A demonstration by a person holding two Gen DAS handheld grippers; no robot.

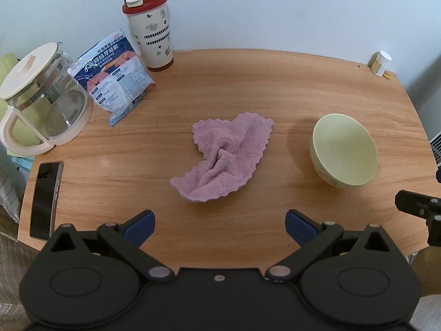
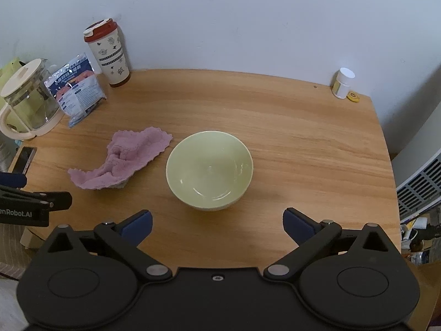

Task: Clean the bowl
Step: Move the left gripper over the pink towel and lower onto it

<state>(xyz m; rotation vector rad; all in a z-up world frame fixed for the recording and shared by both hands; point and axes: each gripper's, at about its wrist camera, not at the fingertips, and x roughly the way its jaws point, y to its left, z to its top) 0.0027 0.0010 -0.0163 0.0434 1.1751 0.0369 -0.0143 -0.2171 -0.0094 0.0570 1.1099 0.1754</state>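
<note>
1. Bowl [image 2: 209, 175]: pale green, upright, mouth up, inside bare; on the tabletop [image 2: 303, 143] toward the near edge, right of centre.
2. Cloth [image 1: 224, 160]: pink, crumpled, scalloped hem; at mid-tabletop, just left of the bowl, apart from it.
3. Left gripper [image 1: 220, 227]: above the near edge, facing the cloth; fingers spread wide, nothing between them.
4. Right gripper [image 2: 217, 226]: above the near edge, facing the bowl; fingers spread wide, nothing held, short of the bowl's near wall.
5. Kettle [image 1: 41, 99]: clear glass, cream lid and handle; at the left edge, toward the far corner.
6. Packet [image 1: 115, 80]: blue and white, printed; leaning beside the kettle, well behind the cloth.
7. Tumbler [image 1: 148, 27]: cream with flower print, red lid and base; upright at the far edge against the wall, just right of the packet.
8. Phone [image 1: 45, 198]: dark screen up, flat; along the left edge, near corner.
9. Bottle [image 2: 342, 82]: small, white cap; at the far right corner, a small yellow disc [image 2: 353, 96] just beside it.
10. Ground between each gripper and cloth or bowl: bare wood, unobstructed.
</note>
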